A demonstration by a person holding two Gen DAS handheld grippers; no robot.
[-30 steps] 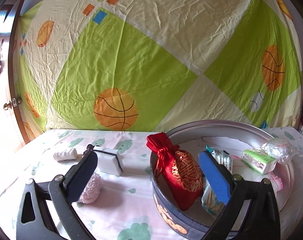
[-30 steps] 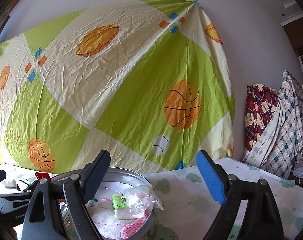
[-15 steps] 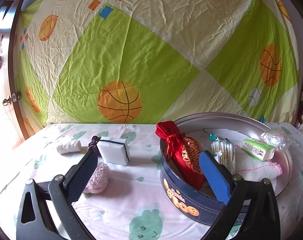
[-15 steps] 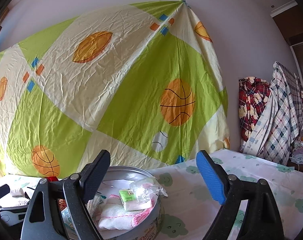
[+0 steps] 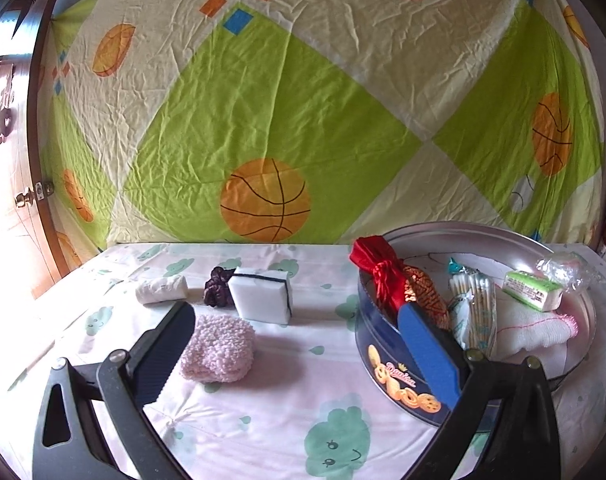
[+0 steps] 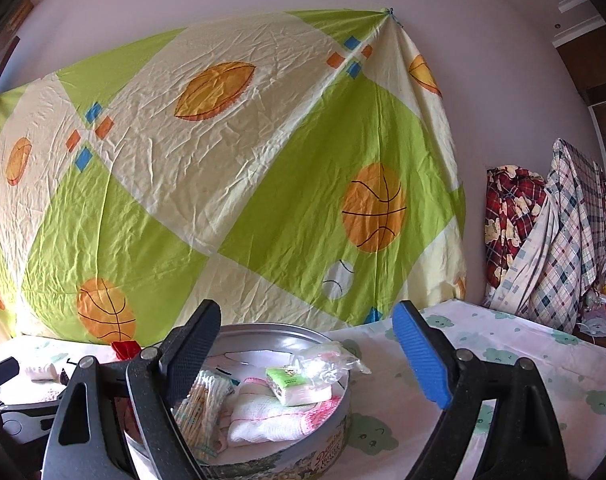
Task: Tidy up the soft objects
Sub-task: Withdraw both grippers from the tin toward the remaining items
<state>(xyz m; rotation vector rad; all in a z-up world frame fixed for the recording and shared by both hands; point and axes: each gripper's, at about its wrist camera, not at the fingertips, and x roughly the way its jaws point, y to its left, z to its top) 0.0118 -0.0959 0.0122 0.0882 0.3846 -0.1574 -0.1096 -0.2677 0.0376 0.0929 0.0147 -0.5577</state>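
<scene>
My left gripper (image 5: pixel 299 346) is open and empty over the tablecloth. A pink fluffy cloth (image 5: pixel 219 348) lies just inside its left finger. Behind that are a white sponge block (image 5: pixel 261 294), a dark scrunchie (image 5: pixel 218 292) and a small white roll (image 5: pixel 161 289). To the right stands a round blue tin (image 5: pixel 399 380), partly behind the blue fingertip. It holds a red pouch (image 5: pixel 383 276), cotton swabs (image 5: pixel 473 312), a white-pink cloth (image 5: pixel 531 328) and a green packet (image 5: pixel 533 290). My right gripper (image 6: pixel 307 350) is open and empty above the tin (image 6: pixel 303 460).
A green and cream sheet (image 5: pixel 303 120) with basketball prints hangs along the table's far edge. A wooden door (image 5: pixel 19 200) is at the left. Checked clothes (image 6: pixel 543 240) hang at the right, beyond a bare stretch of tablecloth (image 6: pixel 523 360).
The left gripper drew back from the tin and the red pouch, which stays in the tin; the pink cloth now shows fully between its fingers. The right gripper shifted, and the tin sits more centred in its view.
</scene>
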